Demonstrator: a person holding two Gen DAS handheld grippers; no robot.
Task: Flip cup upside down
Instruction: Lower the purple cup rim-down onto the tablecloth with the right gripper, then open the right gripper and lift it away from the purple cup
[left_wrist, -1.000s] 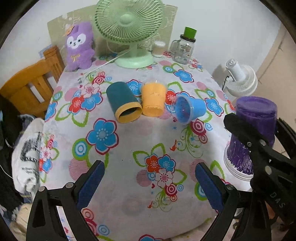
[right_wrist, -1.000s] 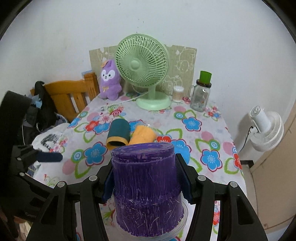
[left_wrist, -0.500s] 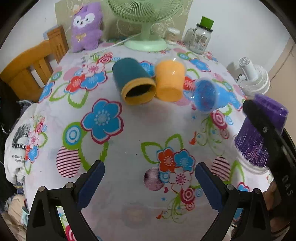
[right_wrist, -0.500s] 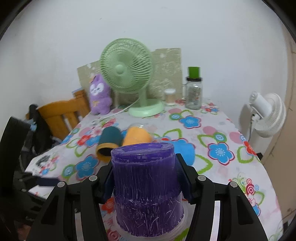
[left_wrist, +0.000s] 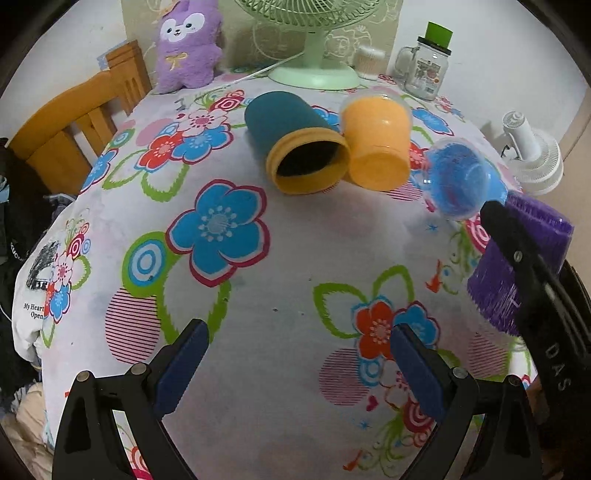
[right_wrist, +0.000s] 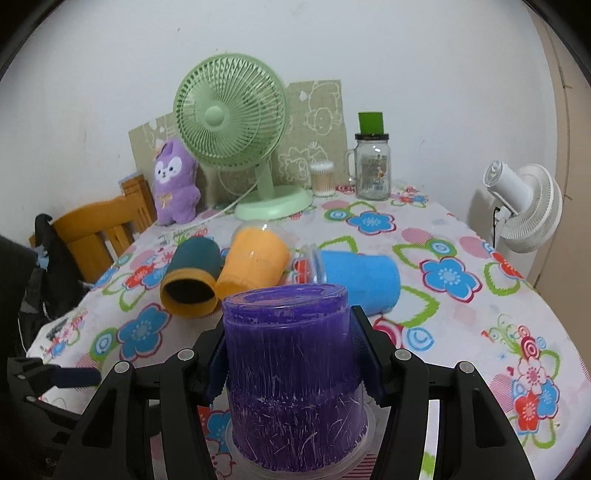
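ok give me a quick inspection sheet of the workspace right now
surface: table under a floral cloth
job's things: purple cup mouth down in the right gripper; teal cup, orange cup and blue cup on their sides
clutter: green fan, purple plush, glass jar, cotton swabs
grippers: left gripper open, holding nothing; right shut on the purple cup
cables: white cord from the green fan
surroundings: wooden chair, white fan
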